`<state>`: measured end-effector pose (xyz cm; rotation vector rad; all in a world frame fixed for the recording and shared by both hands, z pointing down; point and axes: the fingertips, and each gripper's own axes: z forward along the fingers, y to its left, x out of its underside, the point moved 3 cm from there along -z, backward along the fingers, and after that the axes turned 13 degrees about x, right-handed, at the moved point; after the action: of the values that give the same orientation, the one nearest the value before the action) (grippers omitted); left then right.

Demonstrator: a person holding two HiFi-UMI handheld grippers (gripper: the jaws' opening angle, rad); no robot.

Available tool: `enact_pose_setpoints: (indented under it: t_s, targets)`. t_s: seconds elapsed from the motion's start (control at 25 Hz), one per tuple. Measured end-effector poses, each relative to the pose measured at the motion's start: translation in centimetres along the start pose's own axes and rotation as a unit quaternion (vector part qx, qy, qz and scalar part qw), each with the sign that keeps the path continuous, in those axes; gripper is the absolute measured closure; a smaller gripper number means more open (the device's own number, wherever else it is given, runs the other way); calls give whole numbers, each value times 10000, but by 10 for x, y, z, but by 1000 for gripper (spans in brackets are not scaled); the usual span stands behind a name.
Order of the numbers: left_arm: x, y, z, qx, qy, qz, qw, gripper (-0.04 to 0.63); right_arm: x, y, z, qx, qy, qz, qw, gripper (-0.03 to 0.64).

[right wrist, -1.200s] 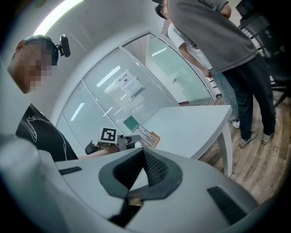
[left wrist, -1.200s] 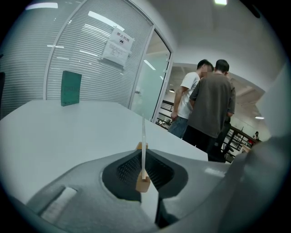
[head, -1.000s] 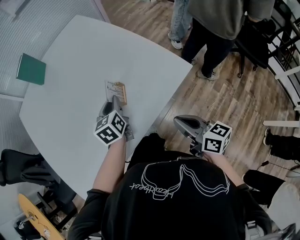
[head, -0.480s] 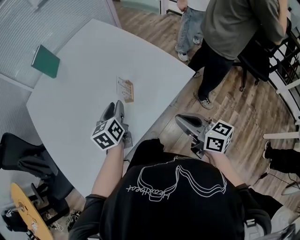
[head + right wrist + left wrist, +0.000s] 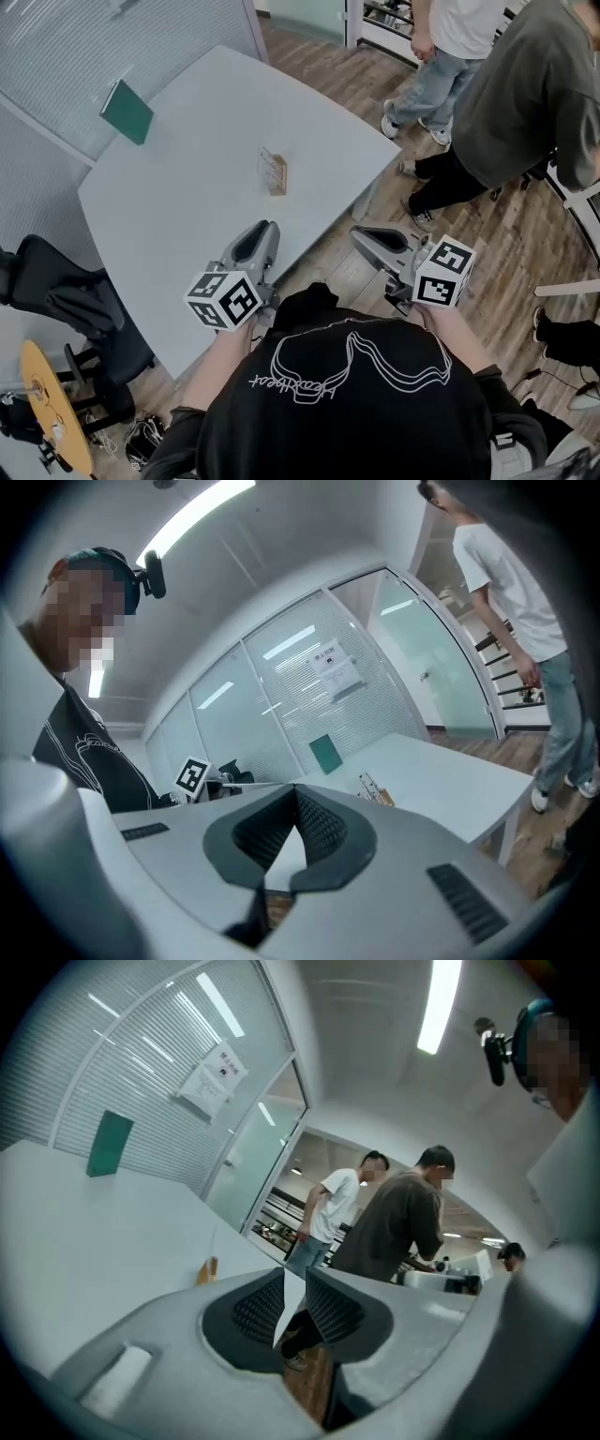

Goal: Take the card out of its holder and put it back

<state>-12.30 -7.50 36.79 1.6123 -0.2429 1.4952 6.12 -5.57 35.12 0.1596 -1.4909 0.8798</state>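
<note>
A small wooden card holder (image 5: 273,173) stands on the white table (image 5: 178,197) with a card upright in it. It also shows small in the left gripper view as the holder (image 5: 206,1270) and in the right gripper view as the holder (image 5: 375,789). My left gripper (image 5: 265,231) hovers over the table's near edge, well short of the holder. Its jaws are closing, with a narrow gap (image 5: 292,1279) and nothing between them. My right gripper (image 5: 360,235) is held off the table over the wooden floor, shut and empty (image 5: 296,793).
A green book (image 5: 127,111) lies at the table's far left corner. Two people (image 5: 525,103) stand on the wooden floor just past the table's right edge. A black chair (image 5: 56,300) sits at the left, below the table.
My left gripper has drawn back from the card holder toward the table's near edge. The holder and card stay on the table. The right gripper has hardly moved.
</note>
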Motion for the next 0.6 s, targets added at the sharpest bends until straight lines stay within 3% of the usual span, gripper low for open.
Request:
enact_pose_setpoints:
  t_s: [0.28, 0.6]
  targets:
    - [7, -75, -6, 1121, 150, 670, 9913, 563, 0, 25, -26, -121, -98, -268, 9995, 611]
    - [2, -104, 3, 1487, 254, 1190, 9814, 577, -6, 35, -33, -86, -113, -599, 9981, 611]
